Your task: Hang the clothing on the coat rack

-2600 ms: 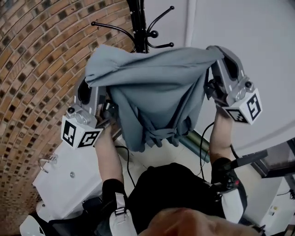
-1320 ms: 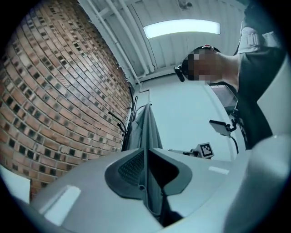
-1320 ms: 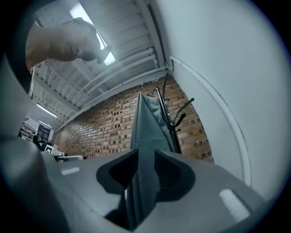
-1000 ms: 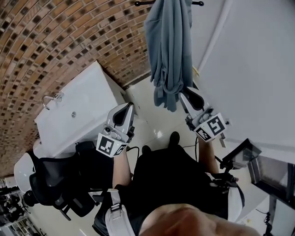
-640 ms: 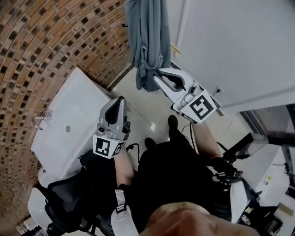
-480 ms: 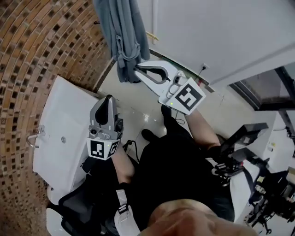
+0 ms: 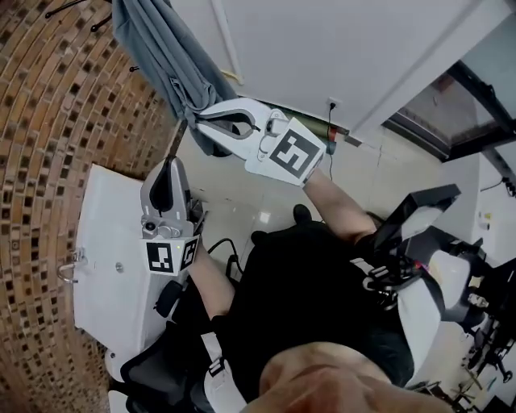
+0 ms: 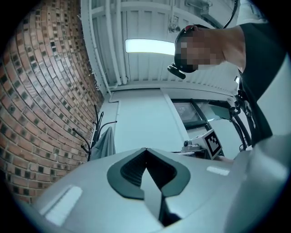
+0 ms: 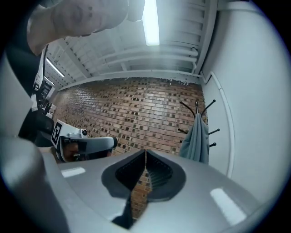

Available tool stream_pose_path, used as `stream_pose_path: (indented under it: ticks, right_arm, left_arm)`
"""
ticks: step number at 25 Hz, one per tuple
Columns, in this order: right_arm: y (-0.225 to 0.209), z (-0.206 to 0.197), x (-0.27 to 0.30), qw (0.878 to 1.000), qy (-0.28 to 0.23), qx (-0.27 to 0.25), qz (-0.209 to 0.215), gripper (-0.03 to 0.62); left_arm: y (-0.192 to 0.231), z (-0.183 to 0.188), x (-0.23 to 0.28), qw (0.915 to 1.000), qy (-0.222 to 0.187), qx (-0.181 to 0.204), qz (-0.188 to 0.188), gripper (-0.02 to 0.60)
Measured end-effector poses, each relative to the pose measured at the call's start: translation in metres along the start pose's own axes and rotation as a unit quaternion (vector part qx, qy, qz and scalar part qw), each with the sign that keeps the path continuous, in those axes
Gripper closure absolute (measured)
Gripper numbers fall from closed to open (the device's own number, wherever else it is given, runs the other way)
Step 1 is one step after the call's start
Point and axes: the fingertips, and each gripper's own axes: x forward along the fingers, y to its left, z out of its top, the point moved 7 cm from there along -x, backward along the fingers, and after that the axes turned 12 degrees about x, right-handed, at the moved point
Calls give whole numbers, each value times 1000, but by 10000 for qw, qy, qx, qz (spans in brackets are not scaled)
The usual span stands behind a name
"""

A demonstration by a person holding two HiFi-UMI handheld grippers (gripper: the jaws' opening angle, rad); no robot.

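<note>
The grey garment [image 7: 165, 56] hangs in folds from the black coat rack [image 7: 68, 8] at the top left of the head view, in front of the brick wall. My right gripper [image 7: 199, 118] is level with the garment's lower end, its jaws shut and empty. The right gripper view shows the garment [image 9: 196, 139] hanging some way off on the rack [image 9: 196, 107]. My left gripper [image 7: 171, 161] stands lower, over the white cabinet, pointing up, shut with nothing in it. In the left gripper view the garment [image 8: 105, 143] hangs on the rack [image 8: 93, 132] beside the brick wall.
A white cabinet [image 7: 113, 266] stands against the brick wall [image 7: 48, 121] on the left. A white wall [image 7: 322, 40] runs along the back. A black chair [image 7: 153, 371] is at the bottom left, and white and black equipment [image 7: 427, 266] stands on the right.
The garment, first held up by both grippers at the rack, now hangs there alone. Both grippers have come down and away, and the head view has swung to the right.
</note>
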Motion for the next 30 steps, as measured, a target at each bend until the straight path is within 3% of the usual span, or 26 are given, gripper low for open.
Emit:
stream_pose_path:
  ticks: [17, 26, 30]
  right_arm:
    - [-40, 40, -69, 9951, -908, -122, 359, 591]
    - [-35, 37, -79, 9967, -752, -85, 298, 591]
    - [-32, 36, -82, 9970, -647, -125, 398, 591]
  left_arm:
    - [-63, 29, 64, 9984, 14, 554, 68, 578]
    - [-66, 34, 61, 9985, 99, 531, 91, 578]
    - [-65, 37, 59, 9981, 91, 544, 269, 578]
